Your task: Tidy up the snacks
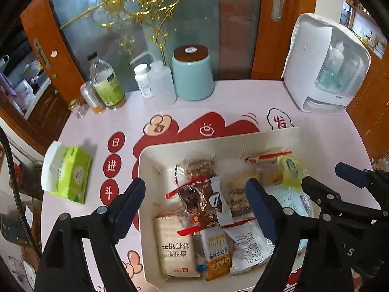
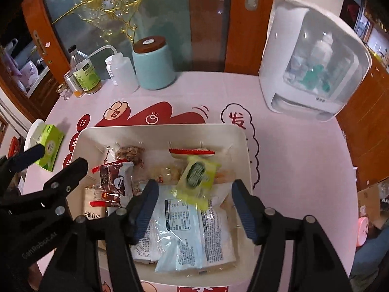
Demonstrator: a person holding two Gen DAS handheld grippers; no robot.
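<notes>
Both black two-finger grippers, left and right, hang open and empty over the cream plastic bin, where wrapped snacks lie gathered for sorting.

The teal jar with a brown lid stands at the back of the table, against the glass door. Just left of the jar is a squeeze bottle, then a white pill bottle, a green-labelled bottle, a small can and a tiny glass jar. Well right of the jar sits a white appliance with a clear front. Forward and left of the jar lies a green tissue pack.
</notes>
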